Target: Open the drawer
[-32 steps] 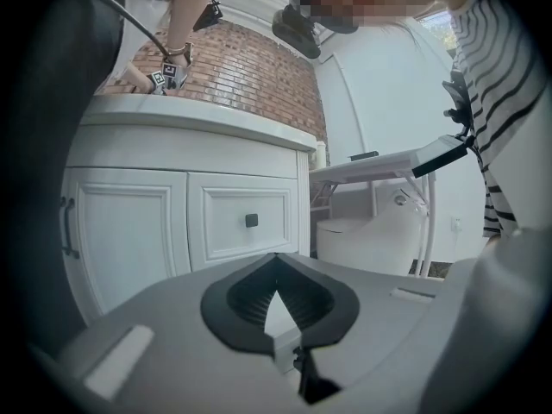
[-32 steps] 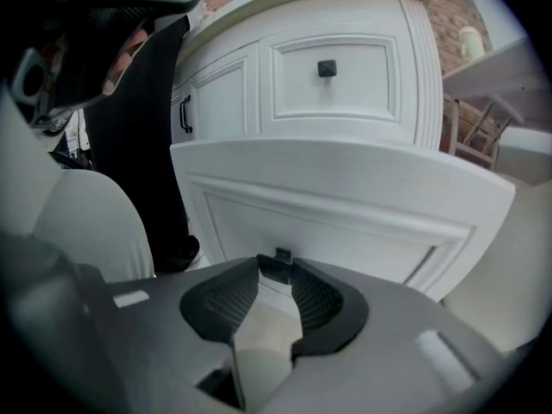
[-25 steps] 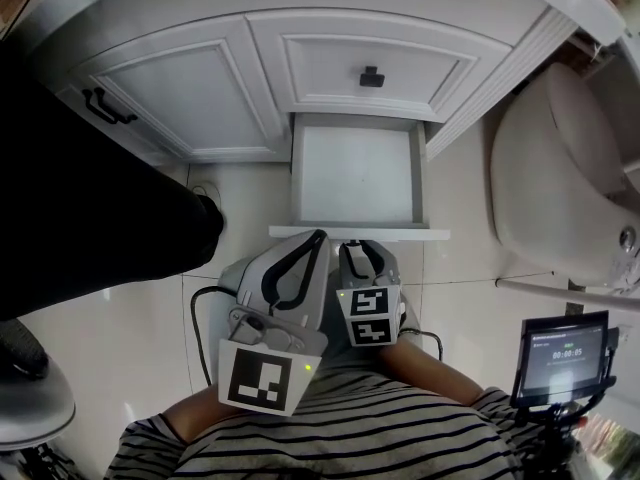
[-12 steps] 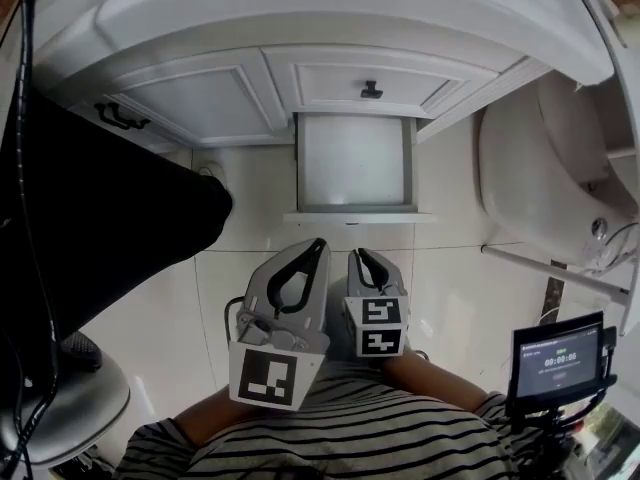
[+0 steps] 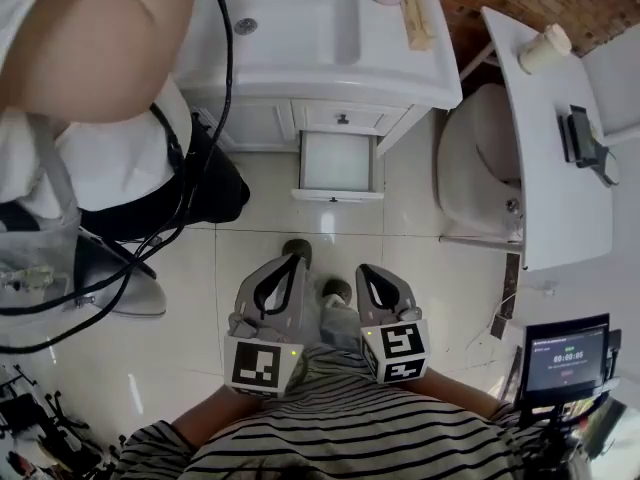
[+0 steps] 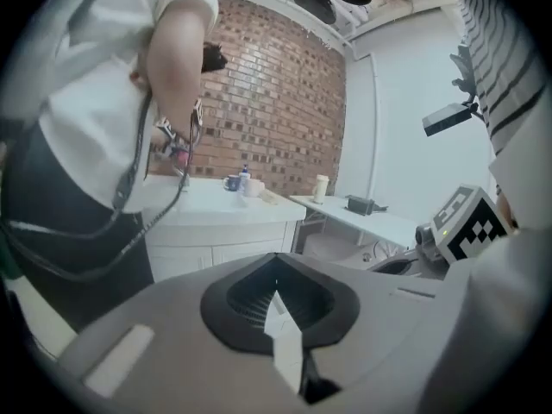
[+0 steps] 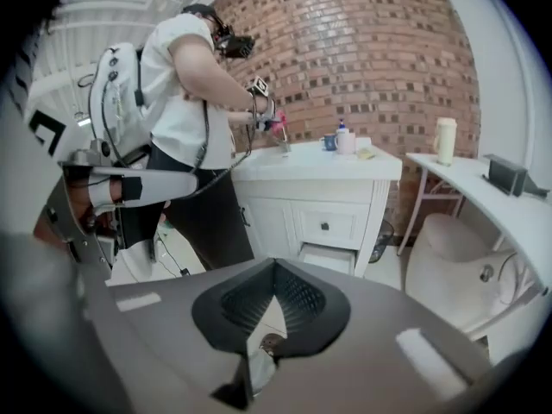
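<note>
Two grippers show: the left gripper [image 5: 277, 286] and the right gripper [image 5: 377, 286]. There are one open drawer [image 5: 338, 163], one closed drawer [image 5: 343, 119], one sink [image 5: 295, 23], one toilet [image 5: 472, 168], one desk [image 5: 545, 203] (bearing one cup [image 5: 545, 48]) and one screen [image 5: 565, 353]. There are two people: a striped-shirt wearer [image 5: 350, 438] and a person at the sink [image 5: 90, 78].

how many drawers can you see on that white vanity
2: an upper drawer with a dark knob, shut, and a lower drawer pulled open beneath it. The standing person may hide more.
</note>
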A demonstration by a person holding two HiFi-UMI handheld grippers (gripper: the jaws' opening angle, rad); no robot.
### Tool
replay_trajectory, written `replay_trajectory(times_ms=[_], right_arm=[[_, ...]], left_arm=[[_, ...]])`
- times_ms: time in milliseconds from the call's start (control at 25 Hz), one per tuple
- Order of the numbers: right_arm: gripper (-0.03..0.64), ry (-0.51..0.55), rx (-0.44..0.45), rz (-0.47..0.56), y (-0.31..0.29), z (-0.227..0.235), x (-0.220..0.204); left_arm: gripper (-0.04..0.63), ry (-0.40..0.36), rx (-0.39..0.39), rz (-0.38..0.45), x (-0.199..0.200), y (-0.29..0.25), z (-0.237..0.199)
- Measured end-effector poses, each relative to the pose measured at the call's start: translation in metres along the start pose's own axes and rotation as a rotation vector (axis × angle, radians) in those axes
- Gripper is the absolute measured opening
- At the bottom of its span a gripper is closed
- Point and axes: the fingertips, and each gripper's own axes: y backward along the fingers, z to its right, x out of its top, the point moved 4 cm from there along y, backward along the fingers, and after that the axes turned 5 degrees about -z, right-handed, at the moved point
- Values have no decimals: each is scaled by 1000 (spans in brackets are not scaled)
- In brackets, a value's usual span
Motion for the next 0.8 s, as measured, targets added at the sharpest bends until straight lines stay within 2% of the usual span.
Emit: replay_trajectory(times_ms=[160, 280, 400, 560, 680, 800], right_arm=[[3, 40, -1, 47, 91, -20, 21], [3, 59, -5, 92, 139, -37, 23], [2, 63, -40, 148, 171, -53, 21], [2, 65, -71, 232, 209, -101, 17], [2, 51, -72, 259, 231, -135, 3], [3, 59, -64, 259, 258, -160, -22]], left_arm=[[15, -16, 31, 38, 47, 81, 35], [15, -55, 50, 79, 58, 127, 52], [15, -73, 69, 101, 49, 160, 53], [15, -74, 73, 131, 41, 224, 47], [15, -93, 55, 142, 24, 266, 52], [15, -118, 21, 141, 1, 298, 75]])
